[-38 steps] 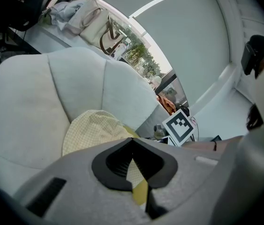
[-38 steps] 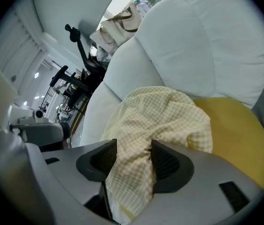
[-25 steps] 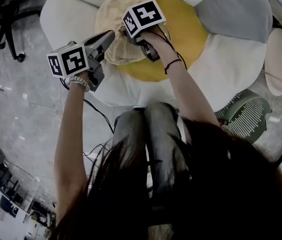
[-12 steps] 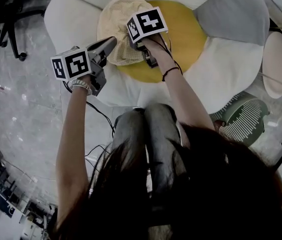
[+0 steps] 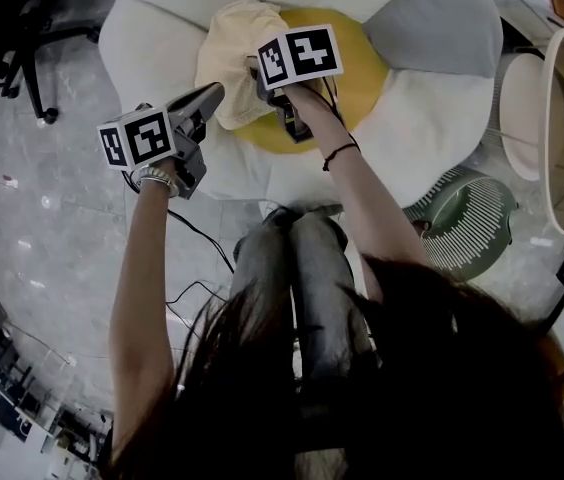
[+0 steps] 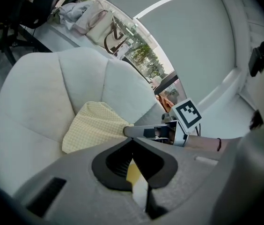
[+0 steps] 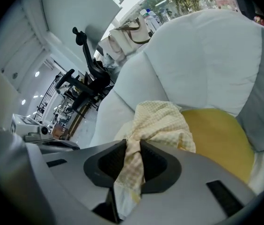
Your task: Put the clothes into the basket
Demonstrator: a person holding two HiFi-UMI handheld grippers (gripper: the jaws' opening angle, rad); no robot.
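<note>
A pale-yellow checked cloth [image 5: 230, 53] lies bunched at the left edge of the yellow centre [image 5: 364, 73] of a flower-shaped seat [image 5: 152, 38], spilling onto the white petal beside it. The right gripper [image 7: 132, 149] has just been closing its claw, which is now clamped on a twisted fold of the cloth; the fold runs down between the two pads, and the rest of the fabric hangs off in front over the seat. The left gripper [image 5: 214, 93] meets the cloth at its near left edge. Its claw is drawn together on a thin pale-yellow strip that looks like a hem of the same cloth, though little of it shows. The two grippers sit close together over the seat's front left part, both tilted downward. A grey petal [image 5: 442, 28] takes up the seat's far right side. The basket [image 5: 546, 108] stands well apart, off the seat's right edge, beside a ribbed green object [image 5: 467, 228] on the floor [image 5: 42, 218]
</note>
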